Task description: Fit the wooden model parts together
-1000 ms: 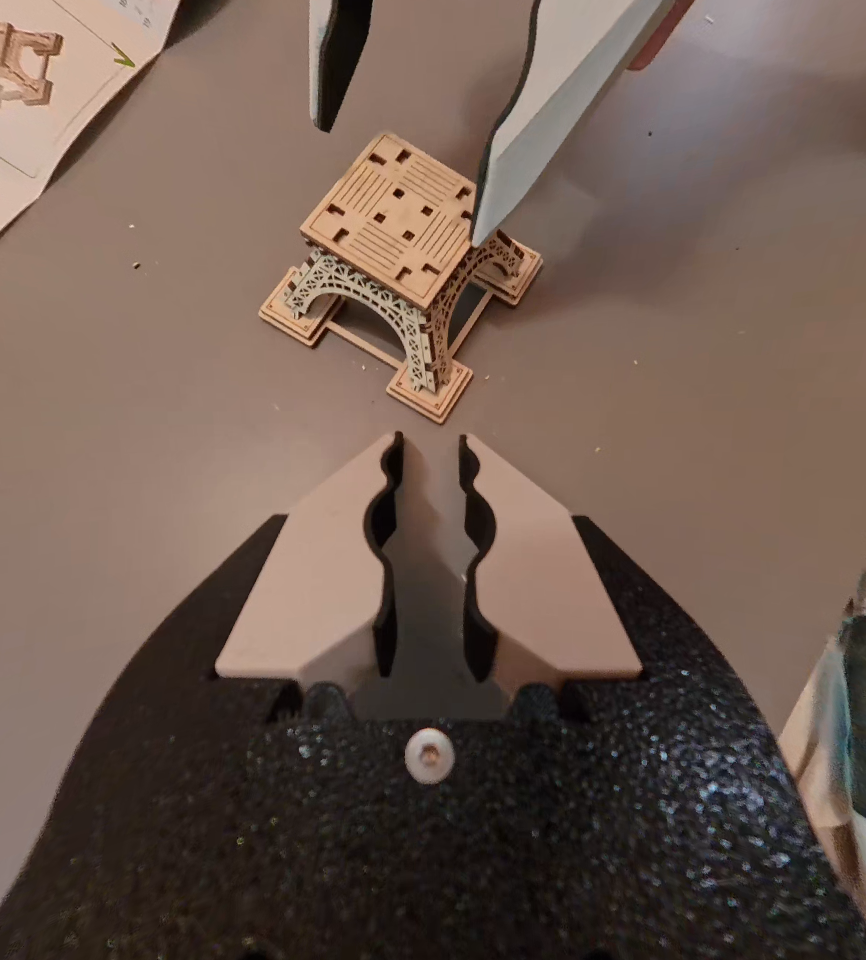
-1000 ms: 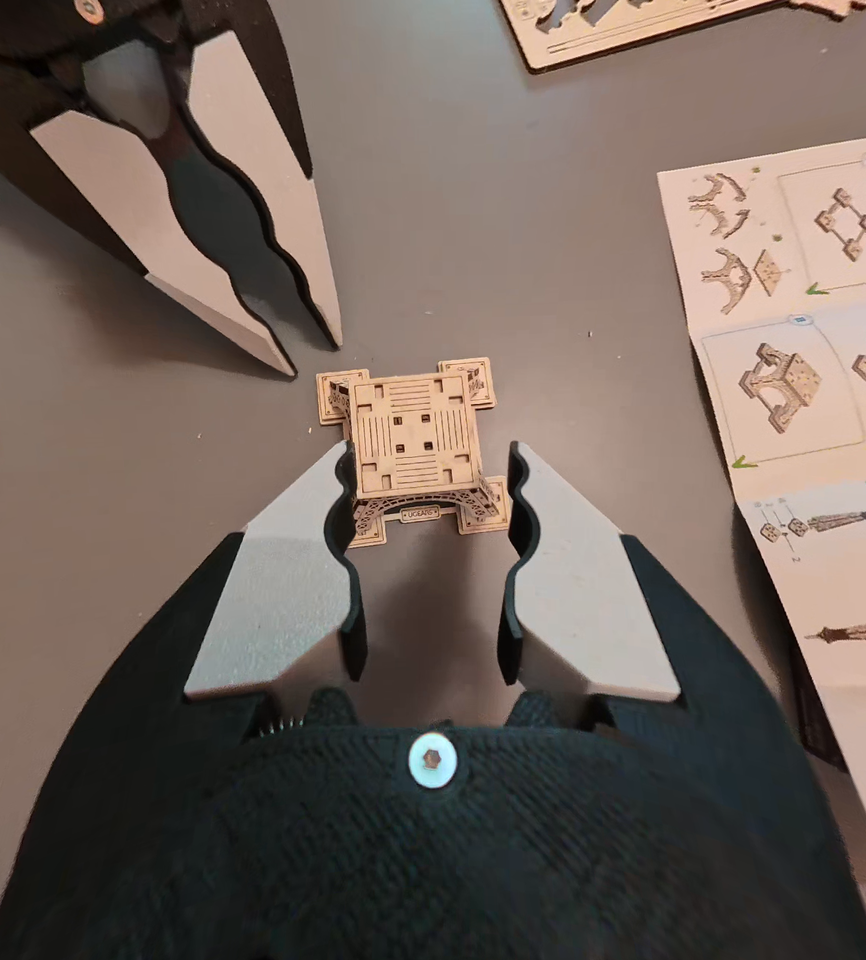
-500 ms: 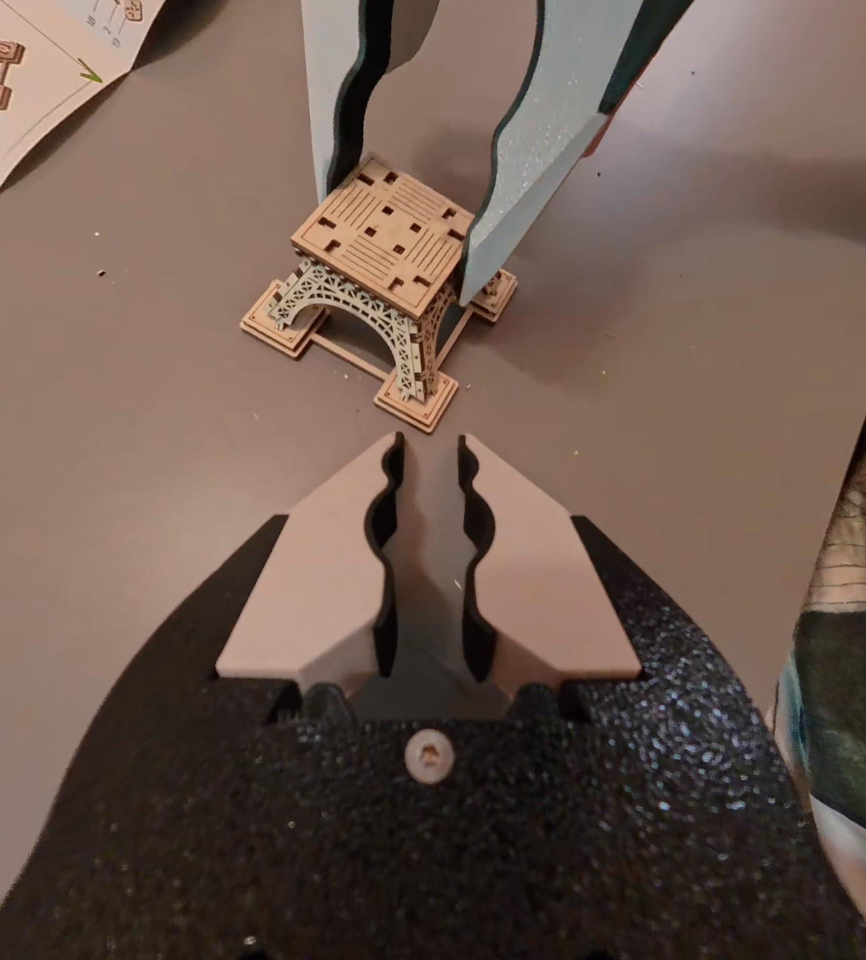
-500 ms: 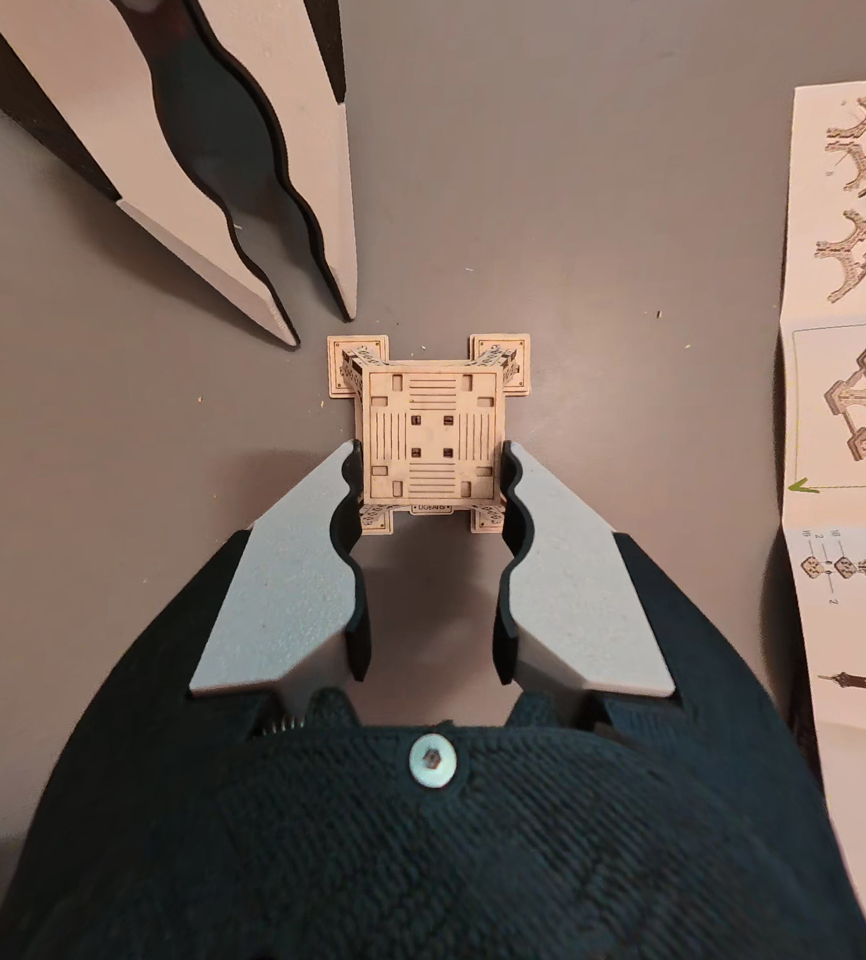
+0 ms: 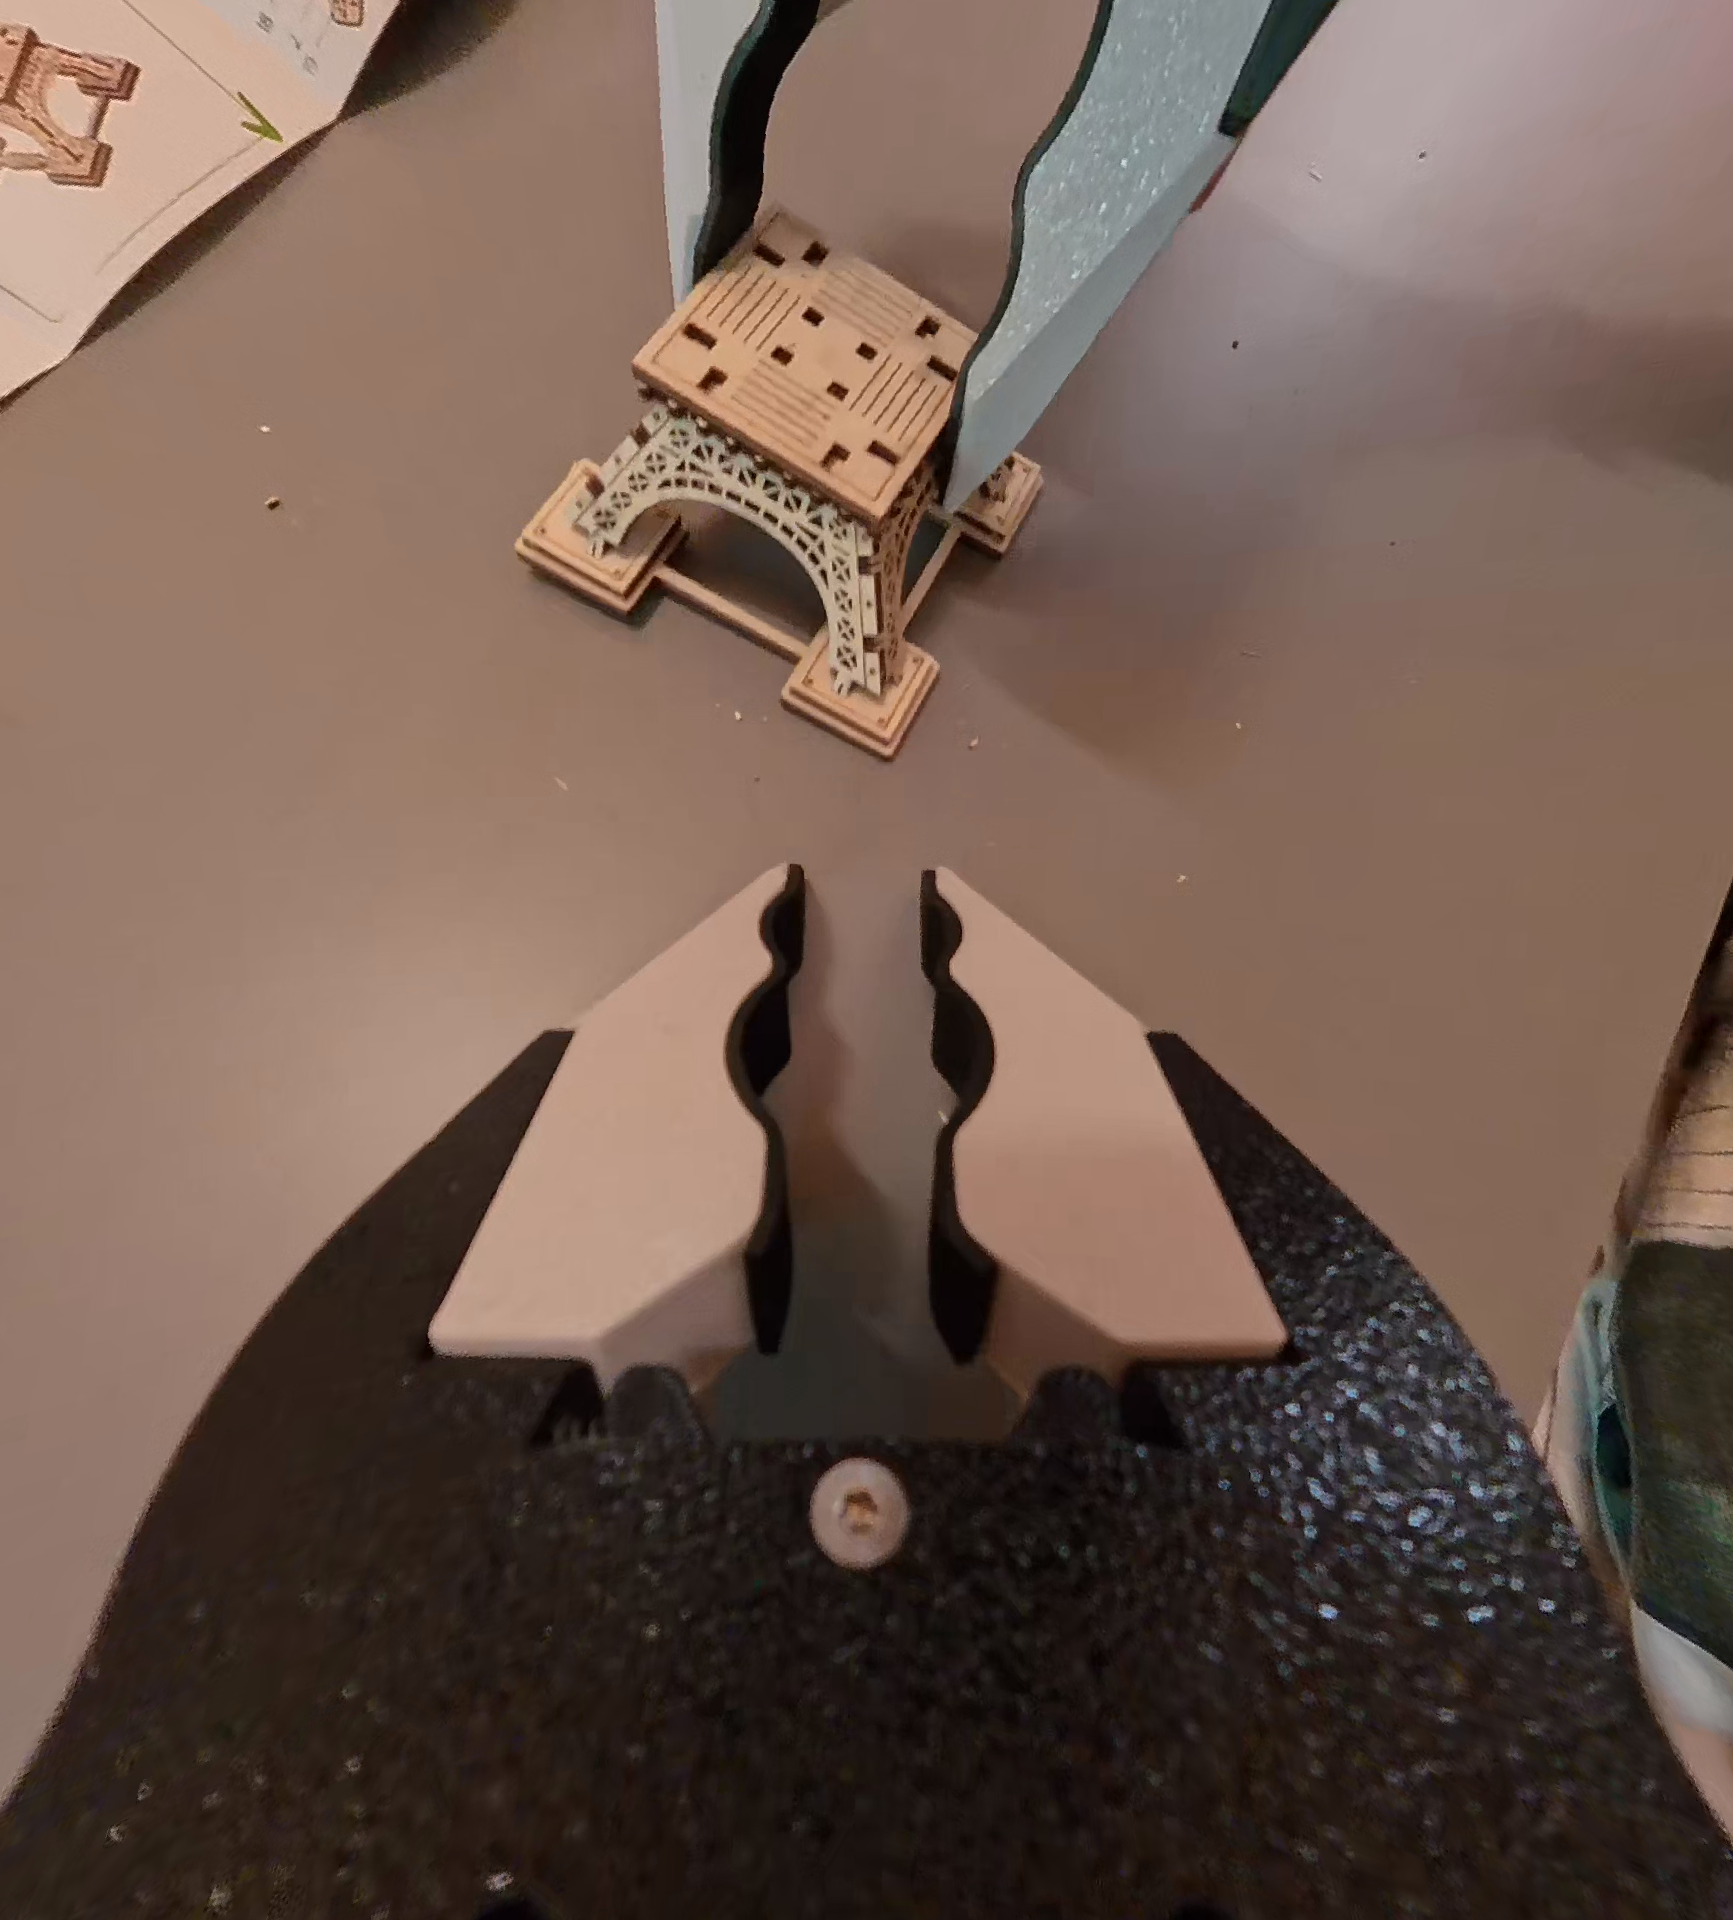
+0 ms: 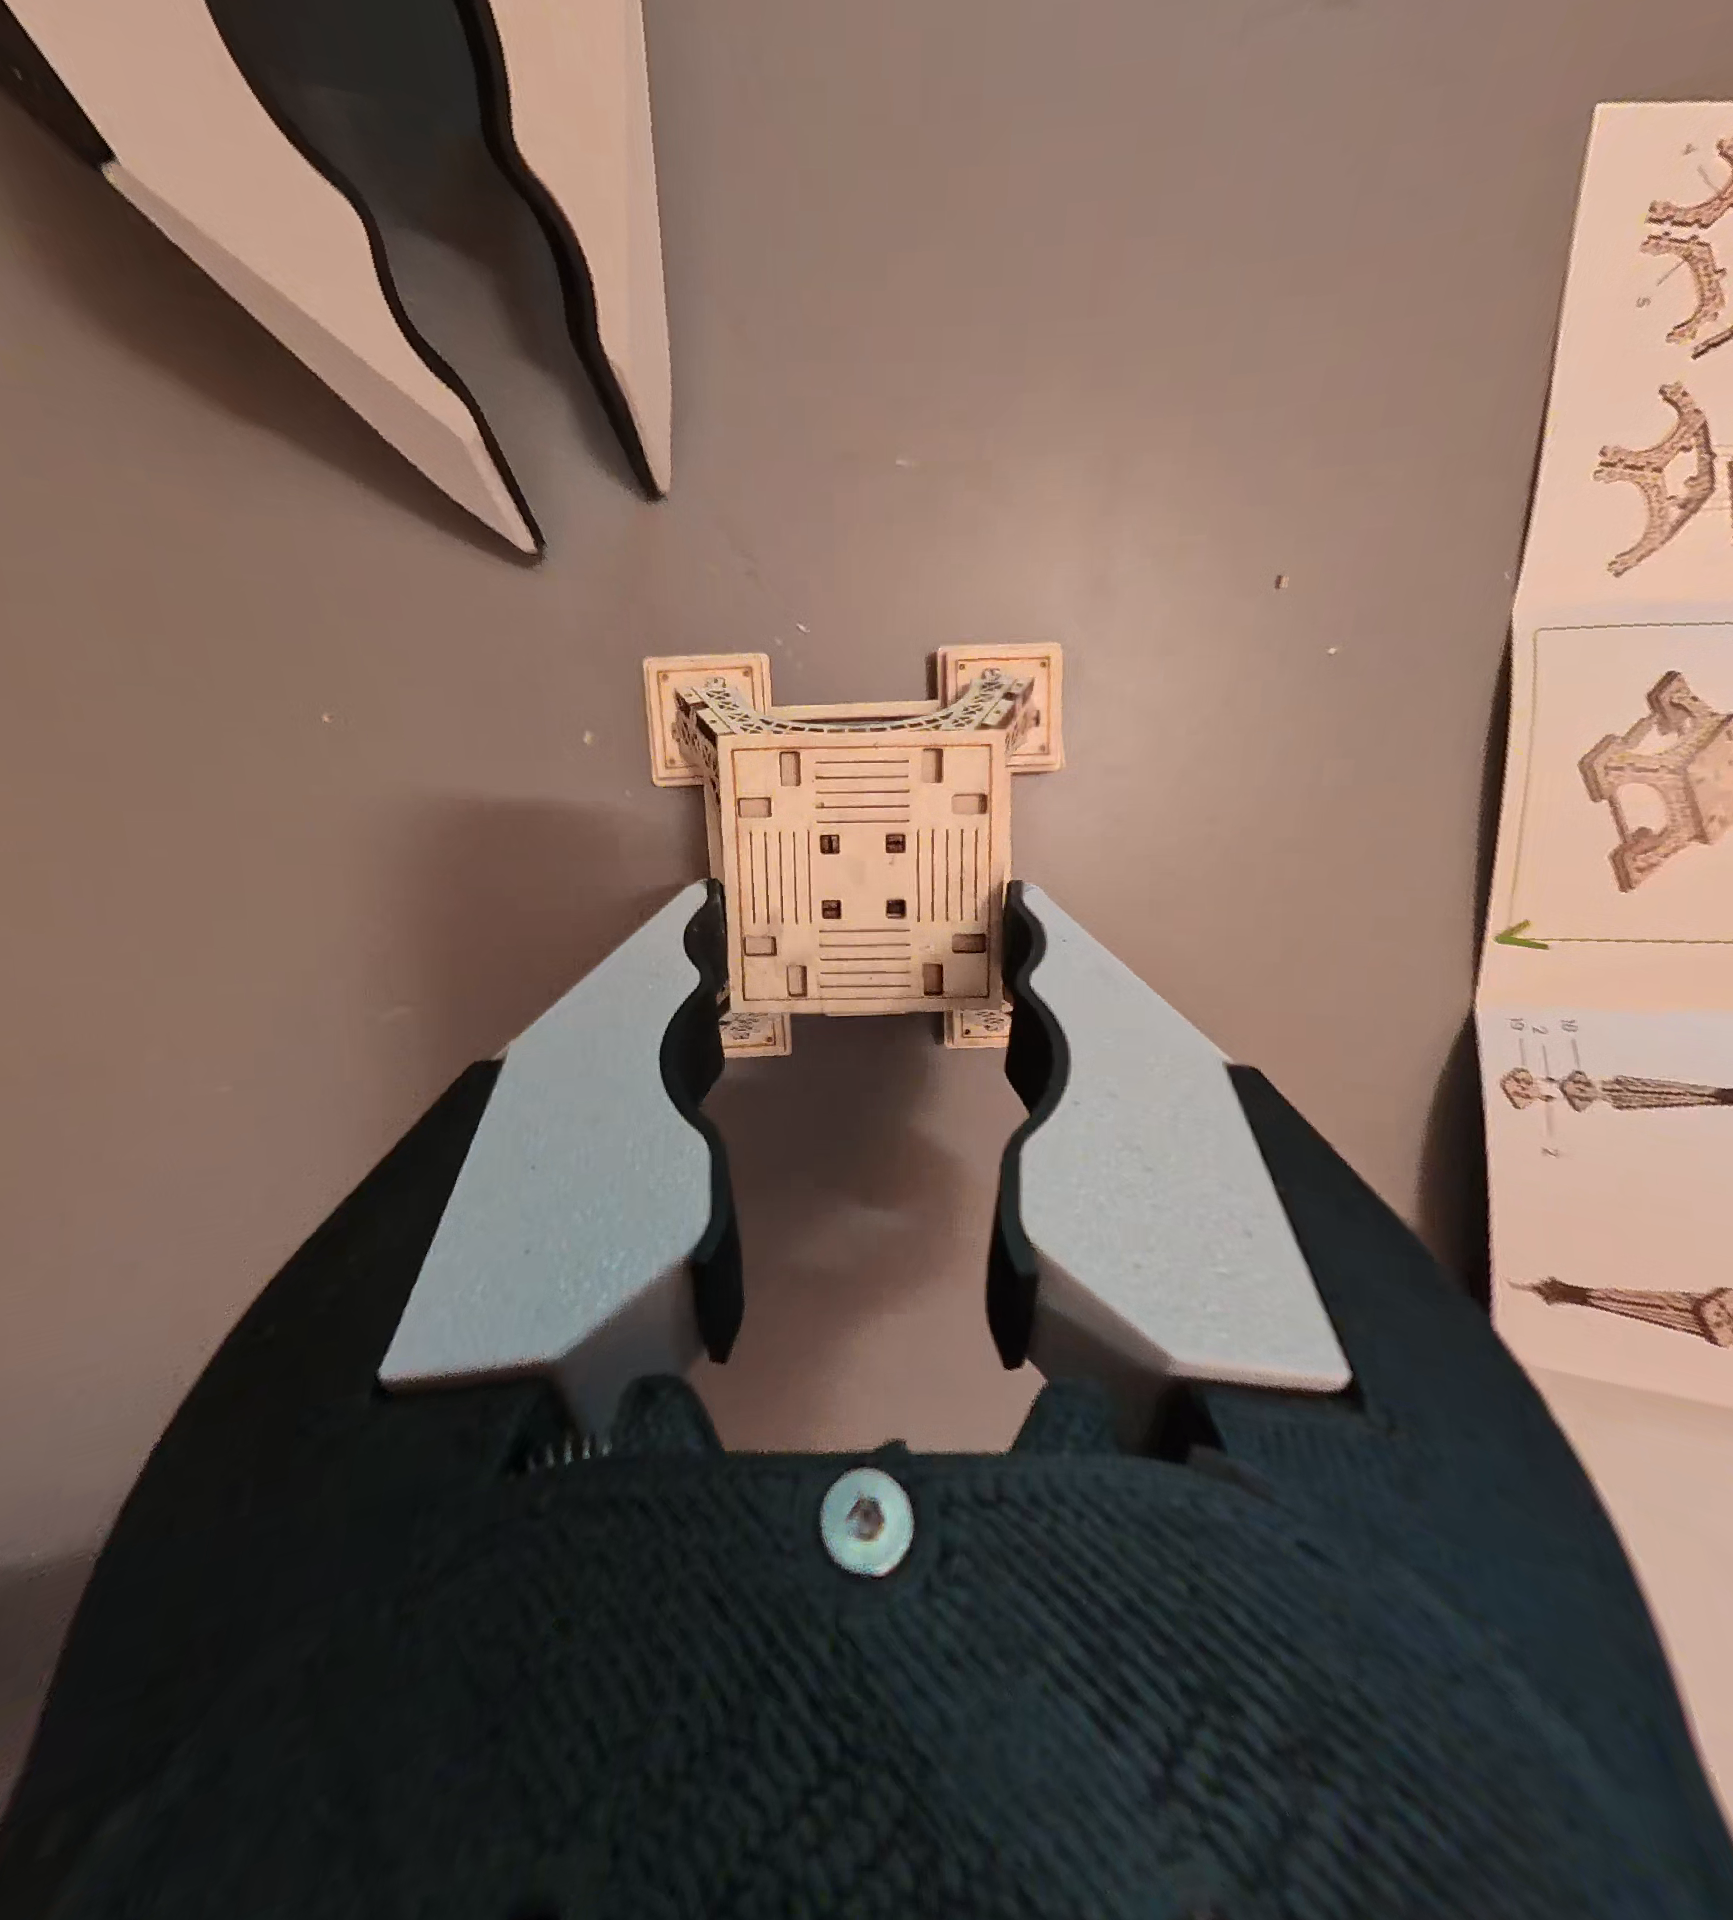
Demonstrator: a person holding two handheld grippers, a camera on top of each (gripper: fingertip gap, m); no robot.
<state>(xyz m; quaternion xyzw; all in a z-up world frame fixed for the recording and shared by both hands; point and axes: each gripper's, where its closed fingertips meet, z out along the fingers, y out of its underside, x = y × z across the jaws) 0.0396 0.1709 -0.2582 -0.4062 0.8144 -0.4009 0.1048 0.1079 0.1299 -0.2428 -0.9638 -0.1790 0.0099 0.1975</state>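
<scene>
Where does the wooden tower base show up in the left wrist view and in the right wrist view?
Left wrist view: wooden tower base upper centre, between the right gripper fingers.
Right wrist view: centre, just beyond that gripper's own fingertips.
Shared landmark: the instruction sheet, upper left there, right edge here.

a matte grey-brown tabletop (image 5: 218, 831) fills both views, softly lit, flecked with tiny pale crumbs.

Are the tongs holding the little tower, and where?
Right tongs pinch the tower by its square top's two sides. Left tongs hold nothing.
</scene>
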